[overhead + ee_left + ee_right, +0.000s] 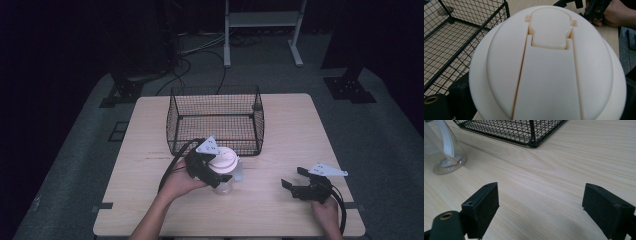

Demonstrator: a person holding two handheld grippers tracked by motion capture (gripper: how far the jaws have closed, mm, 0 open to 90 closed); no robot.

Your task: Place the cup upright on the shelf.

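Note:
A clear plastic cup [226, 186] with a white domed lid [223, 160] stands on the wooden table [290, 130], just in front of a black wire basket [215, 91]. My left gripper [219, 171] is shut on the lid [549, 65], a black jaw on either side of it. In the right gripper view the cup's clear base [442, 157] rests on the table at upper left, with a white strip inside. My right gripper [292, 177] is open and holds nothing, low over the table at the front right; its jaws stand wide apart [541, 207].
The wire basket [454, 37] sits at the table's middle back, its near corner [531, 135] ahead of the right gripper. Bare wood lies between the cup and the right gripper. Beyond the table are a white frame's legs [260, 30] and dark stands on the floor.

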